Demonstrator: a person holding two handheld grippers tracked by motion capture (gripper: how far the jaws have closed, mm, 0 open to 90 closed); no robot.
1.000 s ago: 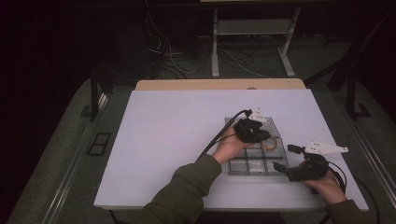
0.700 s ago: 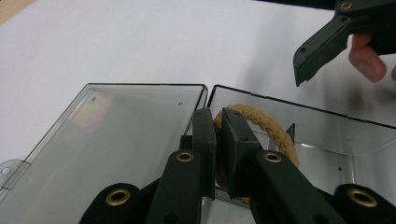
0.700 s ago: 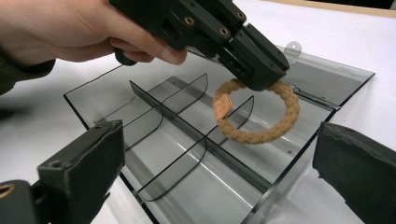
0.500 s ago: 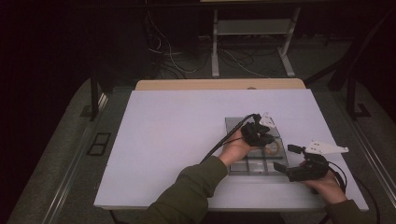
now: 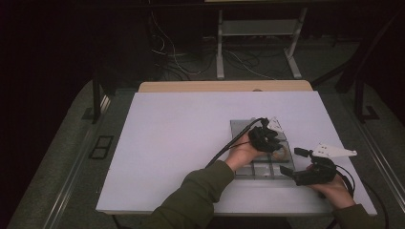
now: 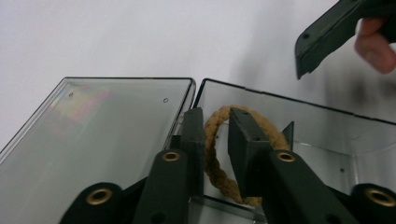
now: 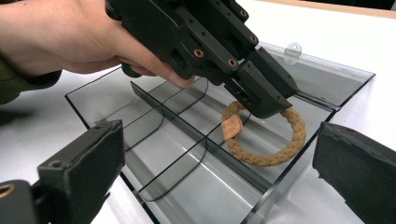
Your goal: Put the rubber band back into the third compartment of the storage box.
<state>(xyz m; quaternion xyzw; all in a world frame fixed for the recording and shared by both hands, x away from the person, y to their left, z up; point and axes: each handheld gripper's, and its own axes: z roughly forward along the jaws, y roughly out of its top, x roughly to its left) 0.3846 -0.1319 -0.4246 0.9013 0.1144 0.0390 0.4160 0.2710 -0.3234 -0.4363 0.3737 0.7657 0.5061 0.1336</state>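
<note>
Table: white top, taking up the middle of the high view, bare to the left; work was gathered at lower right, within easy reach of both forearms.

Box: clear, smoky plastic, split by thin dividers into compartments, lid swung flat open beside it, presumably so a gripper could reach in from above. It lay right of centre in the high view.

Left gripper: black, at the bottom centre of its own view, tipped down into the compartment next to the lid hinge. Its jaws straddled the ring's near arc, one inside the loop and one outside, with a gap on each side; parted, not yet pinching. The pose suggested a grasp being lined up, or a release.

Right gripper: lower right of the high view, just beside the box's edge, touching nothing. Jaws spread wide apart and empty, apparently waiting.

Ring: braided tan cord, small tan tag on it, lying flat on that compartment's floor.
</note>
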